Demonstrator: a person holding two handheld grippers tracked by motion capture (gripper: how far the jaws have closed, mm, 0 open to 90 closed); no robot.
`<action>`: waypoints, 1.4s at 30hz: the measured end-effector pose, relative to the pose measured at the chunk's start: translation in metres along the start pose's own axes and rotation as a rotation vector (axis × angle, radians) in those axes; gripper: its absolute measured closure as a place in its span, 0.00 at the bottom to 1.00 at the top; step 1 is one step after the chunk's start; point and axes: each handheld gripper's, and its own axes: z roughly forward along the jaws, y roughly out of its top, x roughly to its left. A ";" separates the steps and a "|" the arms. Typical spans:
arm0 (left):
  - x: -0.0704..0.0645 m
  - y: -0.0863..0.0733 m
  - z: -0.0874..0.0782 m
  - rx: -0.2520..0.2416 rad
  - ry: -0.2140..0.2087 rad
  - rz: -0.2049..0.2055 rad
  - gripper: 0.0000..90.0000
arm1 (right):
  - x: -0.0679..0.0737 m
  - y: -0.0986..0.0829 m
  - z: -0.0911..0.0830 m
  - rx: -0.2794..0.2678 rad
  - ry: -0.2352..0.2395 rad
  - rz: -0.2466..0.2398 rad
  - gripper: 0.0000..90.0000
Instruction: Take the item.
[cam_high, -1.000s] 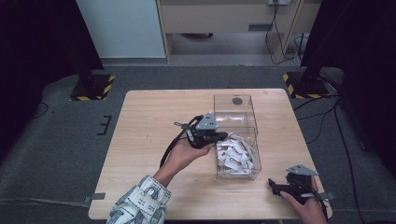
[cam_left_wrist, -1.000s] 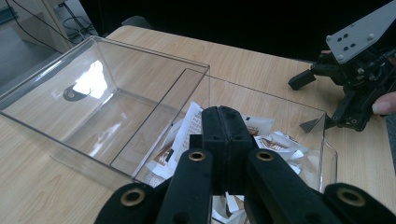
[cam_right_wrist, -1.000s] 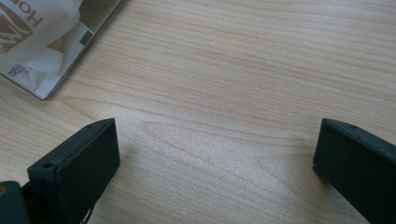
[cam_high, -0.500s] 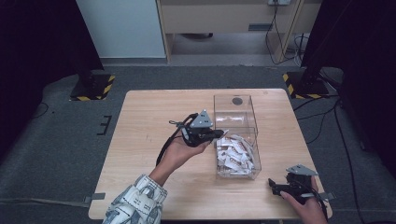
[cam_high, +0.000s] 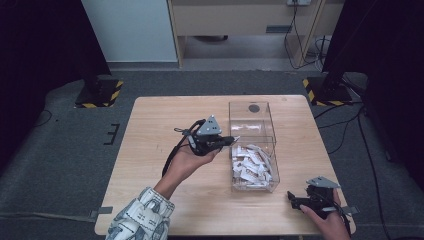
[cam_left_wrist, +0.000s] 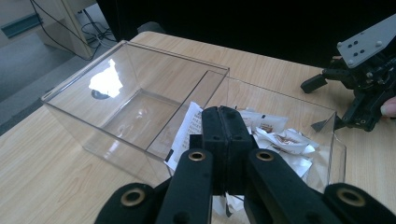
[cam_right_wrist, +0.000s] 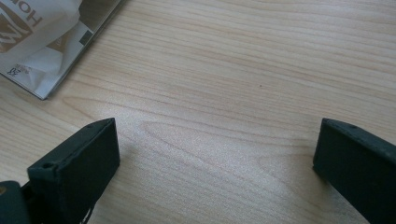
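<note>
Left gripper (cam_high: 227, 141) hovered at table centre, just at 9 o'clock of the clear box (cam_high: 252, 145), jaws pinched tight on a white sachet (cam_left_wrist: 184, 133) lifted above the box's near compartment, likely pulled out of the pile (cam_high: 251, 164) there; the far compartment looked bare. Right gripper (cam_high: 295, 200) sat low over the table (cam_high: 160, 125) near the 5 o'clock corner, well apart from the box, jaws spread wide with nothing between them, probably parked out of the way. No sachet lay on the wood outside the box.
</note>
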 end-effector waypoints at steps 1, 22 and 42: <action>0.001 0.000 -0.001 -0.001 0.001 -0.002 0.99 | 0.000 0.000 0.000 0.000 0.000 -0.001 0.01; 0.012 -0.006 -0.007 0.010 0.041 -0.013 1.00 | 0.000 0.000 0.000 0.000 0.001 -0.001 0.01; 0.021 -0.024 -0.019 -0.002 0.072 -0.019 0.99 | 0.000 0.000 0.000 0.000 0.001 -0.001 0.01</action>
